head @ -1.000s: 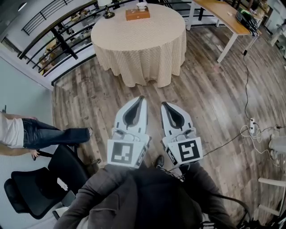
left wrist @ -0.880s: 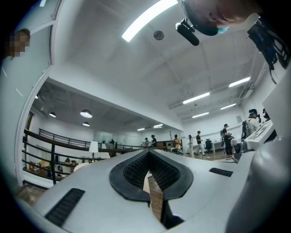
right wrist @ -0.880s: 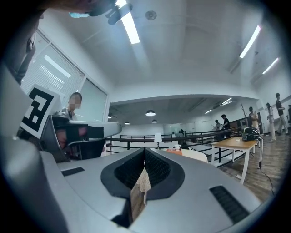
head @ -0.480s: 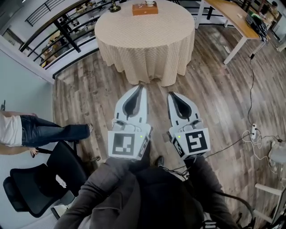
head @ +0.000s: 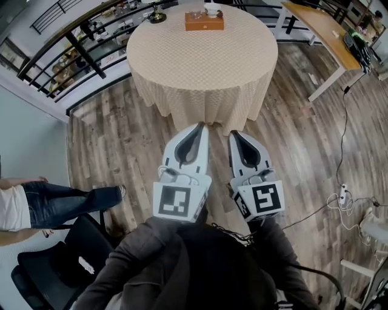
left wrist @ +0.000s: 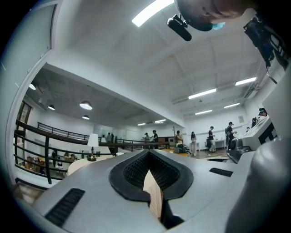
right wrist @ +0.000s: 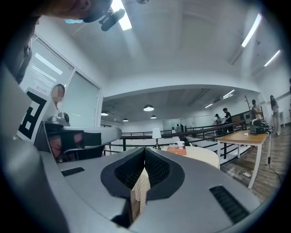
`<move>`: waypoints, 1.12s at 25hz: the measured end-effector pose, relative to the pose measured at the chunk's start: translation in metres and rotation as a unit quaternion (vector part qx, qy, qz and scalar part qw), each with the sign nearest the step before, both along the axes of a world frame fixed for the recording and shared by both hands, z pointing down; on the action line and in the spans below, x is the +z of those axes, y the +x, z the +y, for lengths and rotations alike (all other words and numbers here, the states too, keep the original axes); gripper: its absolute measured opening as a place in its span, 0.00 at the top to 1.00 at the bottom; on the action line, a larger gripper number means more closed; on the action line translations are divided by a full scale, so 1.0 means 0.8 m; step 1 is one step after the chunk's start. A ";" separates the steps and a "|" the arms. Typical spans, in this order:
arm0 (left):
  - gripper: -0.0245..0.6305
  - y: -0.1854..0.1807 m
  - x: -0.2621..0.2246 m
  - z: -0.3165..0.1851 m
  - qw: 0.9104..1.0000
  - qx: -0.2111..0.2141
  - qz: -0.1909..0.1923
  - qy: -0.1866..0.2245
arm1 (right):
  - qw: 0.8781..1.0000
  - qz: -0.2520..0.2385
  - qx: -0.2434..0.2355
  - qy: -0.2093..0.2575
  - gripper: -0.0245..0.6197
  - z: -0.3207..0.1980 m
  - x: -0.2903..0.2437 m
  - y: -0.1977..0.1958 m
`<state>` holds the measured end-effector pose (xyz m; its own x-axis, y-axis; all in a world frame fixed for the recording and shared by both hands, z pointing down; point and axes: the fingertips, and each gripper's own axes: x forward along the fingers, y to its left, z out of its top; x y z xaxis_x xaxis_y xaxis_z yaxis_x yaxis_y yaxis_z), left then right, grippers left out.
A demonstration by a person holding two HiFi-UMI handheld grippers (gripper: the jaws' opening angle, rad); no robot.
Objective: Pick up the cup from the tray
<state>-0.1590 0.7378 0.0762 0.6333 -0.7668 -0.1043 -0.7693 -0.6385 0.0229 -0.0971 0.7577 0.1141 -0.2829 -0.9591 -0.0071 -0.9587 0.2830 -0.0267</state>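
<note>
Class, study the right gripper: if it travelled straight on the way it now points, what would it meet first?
Most likely the tablecloth, where it hangs down on the near side: the right gripper, shut and empty, points at it. The tray sits farther back on top. Height is hard to judge.

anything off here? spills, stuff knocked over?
Nothing stands out. The tray sits flat at the far side of the round table with the cup on it, no spill visible. The left hand-held gripper and right hand-held gripper are shut and empty.
</note>
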 end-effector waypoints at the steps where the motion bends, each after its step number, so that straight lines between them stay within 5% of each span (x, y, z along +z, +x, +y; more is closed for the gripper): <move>1: 0.96 0.000 -0.001 -0.017 1.000 0.003 0.000 0.000 | 1.000 0.000 0.001 0.001 0.95 -0.019 -0.002 -0.003; 17: 0.96 0.027 0.001 -0.170 0.999 0.032 0.005 -0.012 | 1.000 0.013 0.027 0.000 0.95 -0.171 -0.012 0.015; 28: 0.96 0.111 0.030 -0.314 0.999 0.027 -0.014 -0.035 | 1.000 0.006 0.022 -0.013 0.95 -0.310 0.009 0.093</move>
